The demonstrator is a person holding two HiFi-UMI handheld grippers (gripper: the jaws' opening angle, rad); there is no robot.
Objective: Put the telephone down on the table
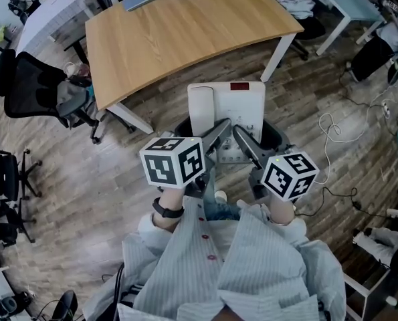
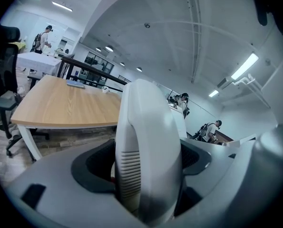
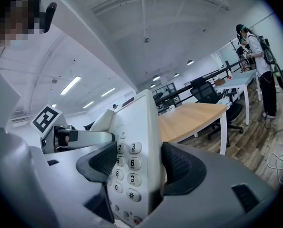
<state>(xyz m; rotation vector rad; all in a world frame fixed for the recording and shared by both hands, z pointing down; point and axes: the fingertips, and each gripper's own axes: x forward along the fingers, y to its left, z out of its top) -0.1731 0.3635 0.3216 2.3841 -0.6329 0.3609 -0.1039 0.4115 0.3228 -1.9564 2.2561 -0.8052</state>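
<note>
Two tools gripping one white telephone, left tool on handset, right tool across keypad, table beyond.

Wood floor; blk office chair

Black office chair is standing on wood-plank floor. White cable is lying looped at right. Person with backpack is standing beside pale desk. Ceiling strip light is glowing.
</note>
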